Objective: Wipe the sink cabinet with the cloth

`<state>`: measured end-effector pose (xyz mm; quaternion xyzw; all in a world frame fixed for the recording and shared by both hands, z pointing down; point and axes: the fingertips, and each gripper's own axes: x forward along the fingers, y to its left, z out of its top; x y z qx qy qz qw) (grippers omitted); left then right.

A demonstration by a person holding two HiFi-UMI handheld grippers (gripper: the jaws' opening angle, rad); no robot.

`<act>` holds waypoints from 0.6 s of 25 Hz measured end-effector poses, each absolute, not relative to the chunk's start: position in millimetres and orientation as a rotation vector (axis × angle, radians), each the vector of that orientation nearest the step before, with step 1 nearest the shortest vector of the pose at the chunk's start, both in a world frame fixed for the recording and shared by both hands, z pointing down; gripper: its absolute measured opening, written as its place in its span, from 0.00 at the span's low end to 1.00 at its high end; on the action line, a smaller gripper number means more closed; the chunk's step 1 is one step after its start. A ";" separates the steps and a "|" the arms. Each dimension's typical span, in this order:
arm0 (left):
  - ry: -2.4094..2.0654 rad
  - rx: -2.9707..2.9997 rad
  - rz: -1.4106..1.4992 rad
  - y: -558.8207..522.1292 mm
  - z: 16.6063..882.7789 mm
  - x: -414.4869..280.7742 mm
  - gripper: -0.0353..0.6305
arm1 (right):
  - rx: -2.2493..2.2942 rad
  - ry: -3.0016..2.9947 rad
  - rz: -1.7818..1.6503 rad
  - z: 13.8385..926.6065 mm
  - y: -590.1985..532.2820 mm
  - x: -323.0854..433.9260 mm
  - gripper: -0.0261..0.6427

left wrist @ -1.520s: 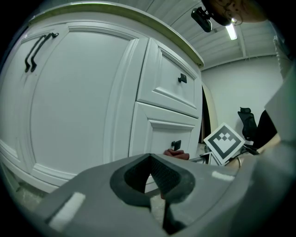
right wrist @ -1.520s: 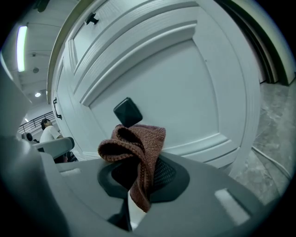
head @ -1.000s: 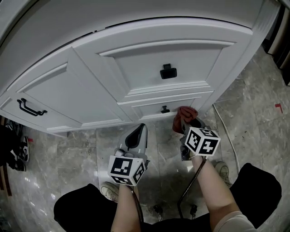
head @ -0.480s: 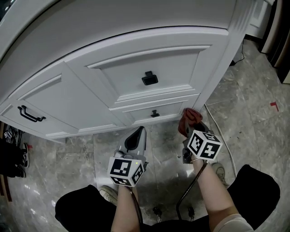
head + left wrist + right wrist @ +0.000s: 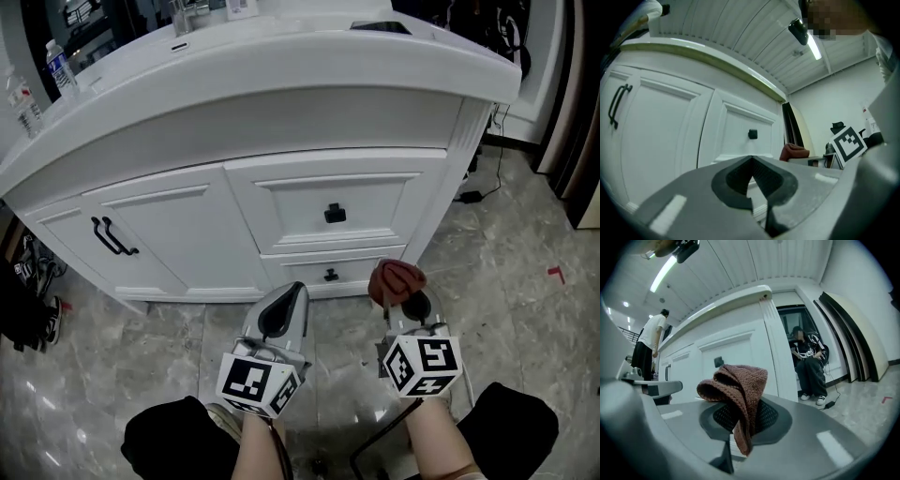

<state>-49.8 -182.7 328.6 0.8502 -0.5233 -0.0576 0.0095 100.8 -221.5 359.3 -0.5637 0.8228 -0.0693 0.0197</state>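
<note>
The white sink cabinet (image 5: 281, 216) stands in front of me, with two drawers and black knobs (image 5: 334, 214). My right gripper (image 5: 403, 292) is shut on a reddish-brown knitted cloth (image 5: 395, 278), bunched at its tip a little short of the lower drawer (image 5: 330, 265). In the right gripper view the cloth (image 5: 737, 389) hangs folded between the jaws. My left gripper (image 5: 284, 307) is shut with nothing in it, level with the right one and clear of the cabinet. The left gripper view shows its jaws closed before the drawer front (image 5: 740, 136).
A door with a black bar handle (image 5: 111, 236) is at the cabinet's left. Bottles (image 5: 58, 67) stand on the white countertop (image 5: 281, 56). Shoes (image 5: 37, 309) lie on the grey marble floor at far left. A cable (image 5: 473, 192) runs at the right. A seated person (image 5: 808, 364) and a standing person (image 5: 647, 345) show in the right gripper view.
The head view has pulled back and up, so the countertop now shows. Both grippers sit lower in view, farther from the cabinet. The cloth stays held.
</note>
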 end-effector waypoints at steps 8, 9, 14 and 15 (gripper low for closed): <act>-1.703 2.654 -0.232 -109.5 280.8 -43.2 0.05 | -1.649 2.624 -0.130 325.1 -138.0 90.7 0.16; -1.712 2.652 -0.234 -100.2 278.0 -43.0 0.05 | -1.635 2.631 -0.115 319.7 -127.7 89.3 0.16; -1.747 2.637 -0.242 -50.3 258.8 -44.1 0.05 | -1.592 2.636 -0.049 293.0 -77.3 84.5 0.16; -1.756 2.637 -0.254 -39.4 254.0 -45.0 0.05 | -1.592 2.634 -0.034 288.8 -67.5 84.1 0.16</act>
